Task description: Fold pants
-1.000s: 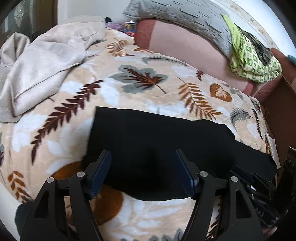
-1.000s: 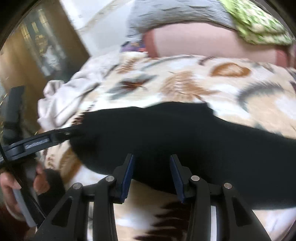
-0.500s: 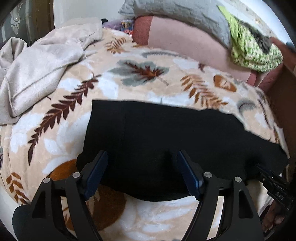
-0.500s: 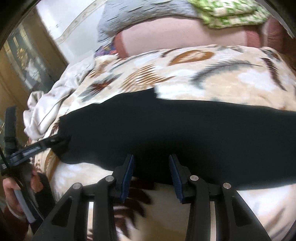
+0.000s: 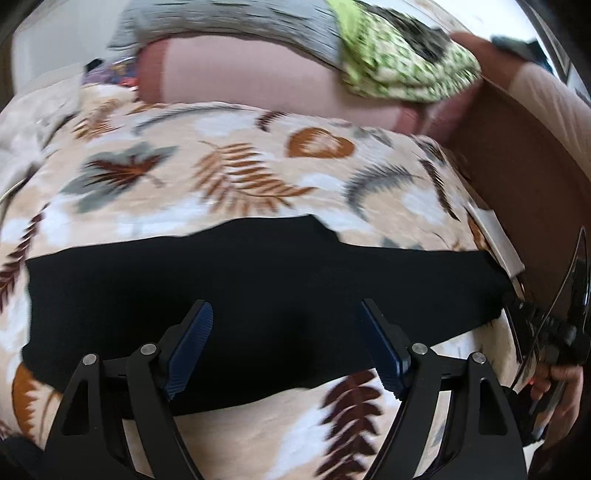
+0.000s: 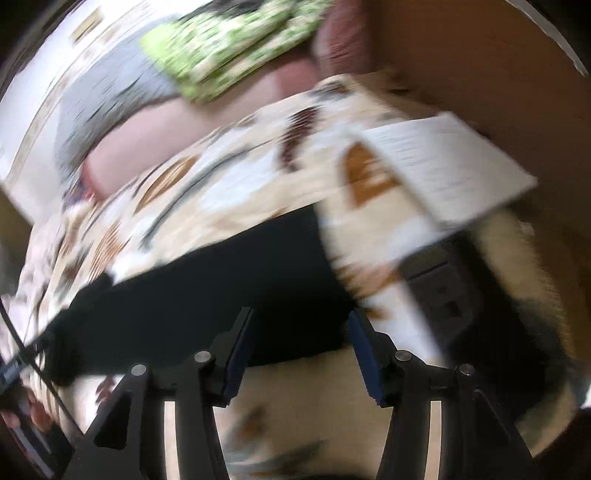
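The black pants point(image 5: 258, 288) lie flat in a long band across the leaf-patterned blanket point(image 5: 236, 173). My left gripper point(image 5: 286, 347) is open and empty, its blue pads over the near edge of the pants. In the right wrist view, which is blurred, the pants point(image 6: 207, 295) run to the left and my right gripper point(image 6: 299, 350) is open and empty above their right end. The right gripper also shows in the left wrist view point(image 5: 546, 325) at the pants' right end.
Pink bolster point(image 5: 236, 74), grey pillow point(image 5: 236, 22) and green patterned cloth point(image 5: 406, 62) lie at the back. A brown wooden board point(image 5: 524, 155) borders the bed's right side. A white sheet of paper point(image 6: 443, 162) lies at the right edge.
Both cameras have swung to the right. My right gripper has opened wider and moved to the pants' right end. The pants lie more stretched out.
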### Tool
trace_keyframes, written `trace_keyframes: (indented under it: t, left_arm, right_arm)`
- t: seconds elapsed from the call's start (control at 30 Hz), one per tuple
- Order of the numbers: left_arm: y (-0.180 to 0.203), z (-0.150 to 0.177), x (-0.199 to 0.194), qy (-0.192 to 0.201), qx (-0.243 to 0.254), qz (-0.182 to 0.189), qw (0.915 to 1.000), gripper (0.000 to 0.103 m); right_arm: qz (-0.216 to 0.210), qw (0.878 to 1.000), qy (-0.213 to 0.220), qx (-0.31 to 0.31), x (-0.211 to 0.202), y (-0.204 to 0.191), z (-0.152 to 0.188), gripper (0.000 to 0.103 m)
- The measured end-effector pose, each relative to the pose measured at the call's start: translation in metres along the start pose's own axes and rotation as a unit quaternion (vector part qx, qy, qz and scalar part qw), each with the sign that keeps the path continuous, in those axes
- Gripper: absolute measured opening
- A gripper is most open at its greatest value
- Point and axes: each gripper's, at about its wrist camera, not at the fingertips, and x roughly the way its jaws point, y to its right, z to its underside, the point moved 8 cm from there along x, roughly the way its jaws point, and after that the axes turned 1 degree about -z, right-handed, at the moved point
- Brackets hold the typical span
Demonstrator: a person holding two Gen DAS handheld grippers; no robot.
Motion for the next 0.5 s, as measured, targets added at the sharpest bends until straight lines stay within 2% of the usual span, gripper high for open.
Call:
trace_keyframes:
  t: [0.1,0.23,0.3,0.5]
  left_arm:
    - [0.029,-0.003,0.009,-0.005,0.028,0.011,0.9995,0.08]
    - [0.062,-0.009,0.021,-0.019,0.058,0.037,0.9975,0.08]
    - [0.081,-0.013,0.028,-0.032,0.071,0.055,0.9955,0.08]
    - [0.146,-0.028,0.057,-0.051,0.128,0.099,0.9856,0.083]
  right_arm:
    - [0.007,1.0,0.004,0.023,0.001,0.019,-0.006,0.056]
    - [-0.02,0.998,-0.041,0.037,0.023,0.017,0.001,0.056]
    - [-0.045,0.997,-0.039,0.042,0.022,0.014,0.006,0.056]
    - [-0.071,0.997,-0.041,0.013,0.019,0.013,0.017,0.057]
